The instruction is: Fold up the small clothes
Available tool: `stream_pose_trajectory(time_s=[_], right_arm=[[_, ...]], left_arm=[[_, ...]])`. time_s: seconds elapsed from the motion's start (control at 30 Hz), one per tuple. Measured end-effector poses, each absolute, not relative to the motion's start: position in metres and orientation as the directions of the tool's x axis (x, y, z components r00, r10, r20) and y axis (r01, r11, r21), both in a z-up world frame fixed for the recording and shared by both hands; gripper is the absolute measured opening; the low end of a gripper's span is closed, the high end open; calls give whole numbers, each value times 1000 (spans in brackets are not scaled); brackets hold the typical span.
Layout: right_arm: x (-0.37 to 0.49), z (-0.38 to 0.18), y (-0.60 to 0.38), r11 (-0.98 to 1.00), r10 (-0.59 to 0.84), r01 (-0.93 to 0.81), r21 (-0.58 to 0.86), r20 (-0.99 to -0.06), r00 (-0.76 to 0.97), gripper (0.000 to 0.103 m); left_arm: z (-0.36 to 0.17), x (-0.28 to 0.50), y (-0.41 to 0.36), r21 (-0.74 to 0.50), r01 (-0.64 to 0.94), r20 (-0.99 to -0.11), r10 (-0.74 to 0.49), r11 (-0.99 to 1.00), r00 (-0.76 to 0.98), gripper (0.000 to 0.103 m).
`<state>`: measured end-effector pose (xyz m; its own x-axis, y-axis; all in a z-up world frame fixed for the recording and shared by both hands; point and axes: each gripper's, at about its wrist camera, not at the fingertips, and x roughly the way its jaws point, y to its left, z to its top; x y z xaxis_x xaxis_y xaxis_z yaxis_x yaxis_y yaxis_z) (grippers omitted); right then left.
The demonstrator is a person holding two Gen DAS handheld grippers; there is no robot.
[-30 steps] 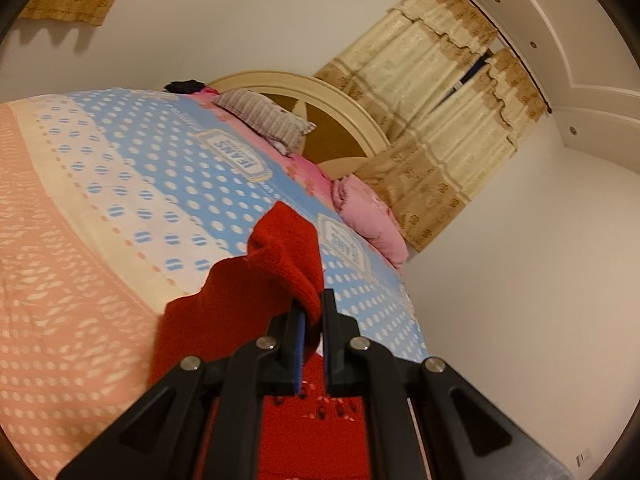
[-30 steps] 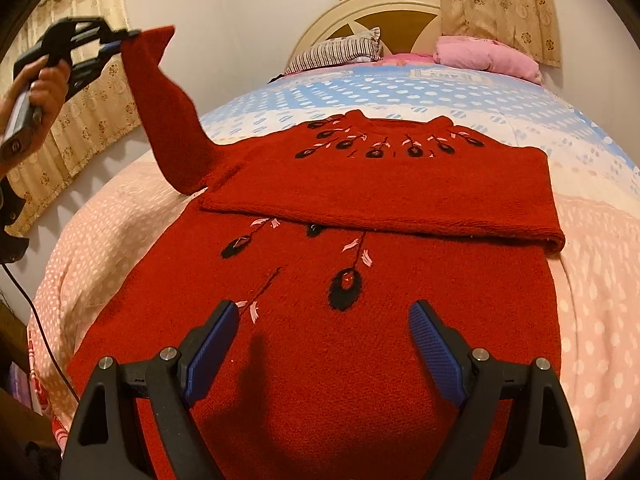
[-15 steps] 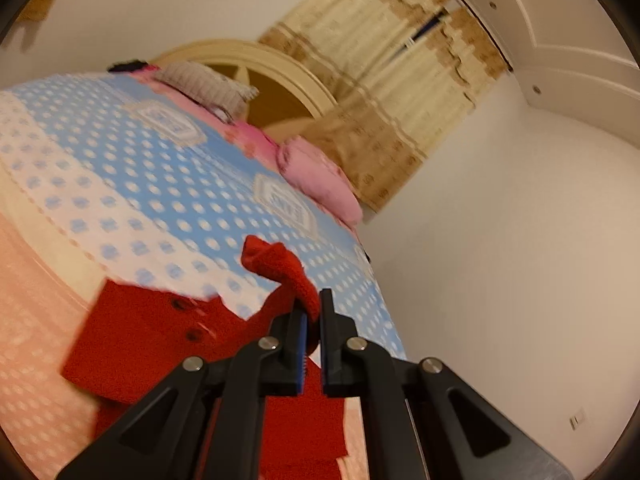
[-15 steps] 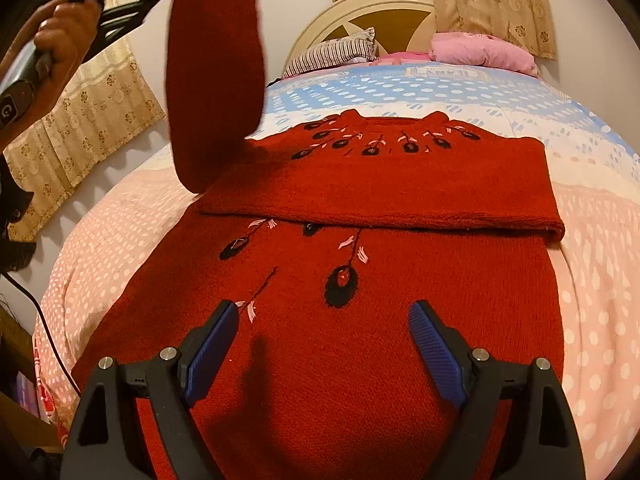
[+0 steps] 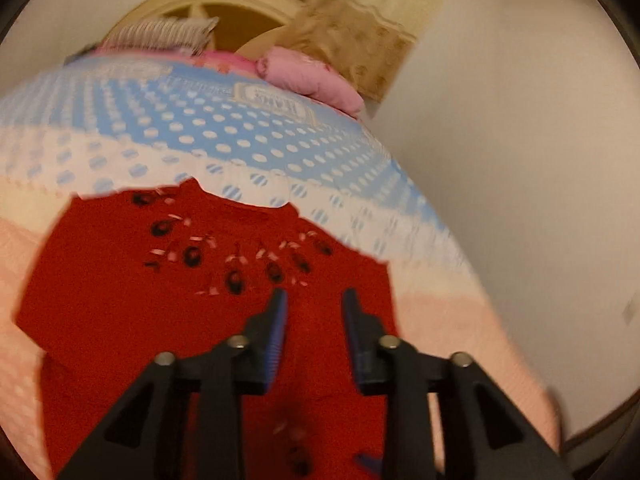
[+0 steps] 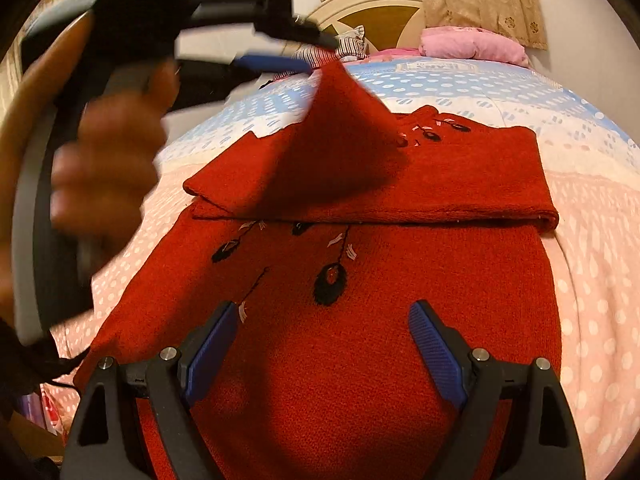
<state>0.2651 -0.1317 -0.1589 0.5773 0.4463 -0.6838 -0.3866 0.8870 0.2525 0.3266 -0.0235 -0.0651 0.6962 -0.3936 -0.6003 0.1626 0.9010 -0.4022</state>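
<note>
A red knit sweater [image 6: 360,320] with black and white embroidery lies flat on the bed, its far sleeve folded across the chest. My left gripper [image 5: 314,300] is open, its fingers apart above the sweater [image 5: 120,300]. In the right wrist view the left gripper [image 6: 316,56] hovers over the near sleeve [image 6: 344,136], which drops from its tips onto the chest. My right gripper [image 6: 322,320] is open and empty, low over the sweater's lower body.
The bed has a pink, white and blue dotted cover [image 6: 592,240]. A pink pillow [image 6: 472,46], a striped pillow [image 5: 160,34] and the cream headboard [image 5: 224,4] are at the far end. A white wall [image 5: 520,160] runs along the bed's right side.
My left gripper carried the sleeve over the sweater's chest, then opened and let it go. The right gripper has not moved.
</note>
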Motion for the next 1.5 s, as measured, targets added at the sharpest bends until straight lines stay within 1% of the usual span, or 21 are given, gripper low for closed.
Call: stream_pose_trajectory(time_s=[0.07,0.1,0.17,0.2,0.23,0.3,0.43,0.53,0.6,0.77,0.83,0.9,0.97,1.07,1.17,1.27,1.4,1.43,1.47,1.5], right_arm=[[266,-159,-133,886,451,-383,263,-681,577,88],[266,-159,-134,885,453,-381,267,-680,577,88],[267,-159,-135,884,456,-379,273,-679,575,88],[267,-159,-135,885,456,-378,274,-680,575,88],[267,-159,-134,885,455,-377,274,-680,574,88],[268,-160,-134,885,454,-377,273,-685,571,88],[270,-162,-132,888,445,-375,266,-698,561,88],[271,-164,-132,888,446,-375,267,-701,556,88],[271,-164,-133,887,449,-374,272,-700,556,88],[272,-165,-132,890,443,-368,269,-703,557,88],[273,-165,-132,893,436,-365,264,-706,558,88],[272,-164,-131,895,432,-362,260,-706,561,88],[270,-159,-134,901,424,-350,256,-690,586,88],[268,-147,-141,909,413,-311,277,-686,599,88],[278,-131,-141,933,358,-256,253,-707,610,88],[293,-113,-132,942,335,-249,226,-701,629,88],[322,-110,-107,957,277,-244,159,-754,596,87],[332,-116,-99,963,247,-236,131,-779,576,85],[339,-122,-95,965,233,-233,119,-794,561,73],[342,-126,-93,966,229,-231,117,-801,552,51]], left_arm=[[-59,302,-12,-298,191,-592,-339,935,731,65],[-57,291,-5,-264,196,-580,-318,944,750,71],[-58,263,24,-161,177,-556,-237,971,797,89],[-61,263,32,-127,157,-556,-201,979,806,93],[-68,254,50,-63,112,-562,-128,992,817,95],[-86,253,75,22,35,-605,-14,999,796,95],[-117,262,110,24,-68,-693,66,997,718,95],[-129,268,118,-17,-85,-718,47,996,695,95],[-136,273,117,-14,-91,-740,51,996,670,95],[-142,281,118,-51,-95,-751,25,994,660,95],[-147,286,120,-24,-113,-759,56,993,648,97],[-153,295,129,-50,-144,-774,53,988,631,98],[-157,296,135,-75,-173,-785,49,982,617,101],[-159,295,136,-91,-170,-786,34,981,617,101],[-159,295,135,-86,-169,-784,38,982,619,101],[-160,296,136,-91,-171,-784,36,981,619,102],[-160,297,137,-91,-174,-784,38,980,620,102],[-160,297,137,-91,-175,-784,38,980,620,102],[-160,297,136,-90,-175,-783,39,981,621,102],[-160,297,137,-91,-174,-783,37,980,621,102]])
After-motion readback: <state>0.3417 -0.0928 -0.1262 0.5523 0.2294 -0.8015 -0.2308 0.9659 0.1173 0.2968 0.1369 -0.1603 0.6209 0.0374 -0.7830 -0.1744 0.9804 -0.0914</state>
